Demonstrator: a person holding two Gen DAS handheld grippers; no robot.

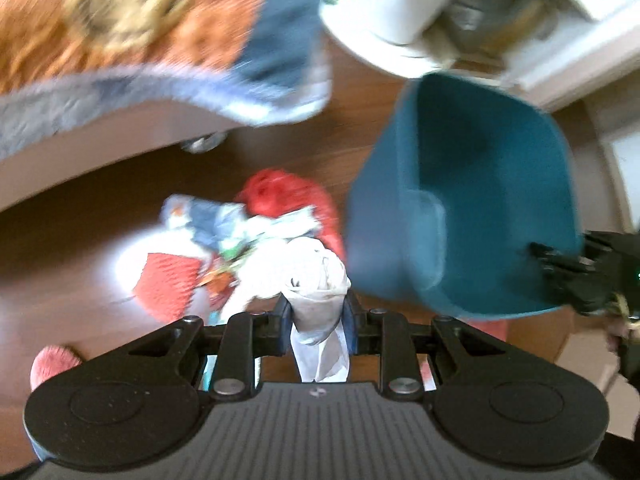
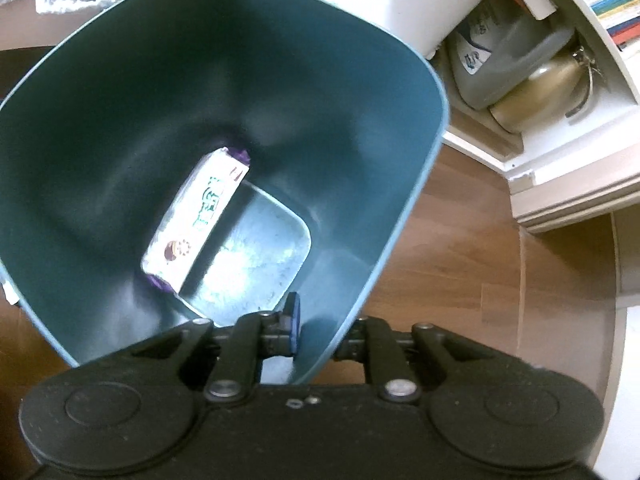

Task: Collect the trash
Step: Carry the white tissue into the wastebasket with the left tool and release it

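Observation:
My left gripper (image 1: pixel 317 312) is shut on a crumpled white tissue (image 1: pixel 316 280), held above a heap of trash (image 1: pixel 240 240) on the wooden floor: red mesh, wrappers and white paper. To the right a teal bin (image 1: pixel 472 200) hangs tilted, its rim pinched by my right gripper (image 1: pixel 560 268). In the right wrist view my right gripper (image 2: pixel 320 336) is shut on the teal bin's wall (image 2: pixel 360 288), one finger inside, one outside. A white and purple wrapper pack (image 2: pixel 200 216) lies on the bin's bottom.
A bed with an orange and blue blanket (image 1: pixel 140 32) fills the upper left. A white round base (image 1: pixel 380 20) and a white shelf unit (image 2: pixel 560 160) with jars and books stand behind the bin. A pink slipper (image 1: pixel 52 364) shows at lower left.

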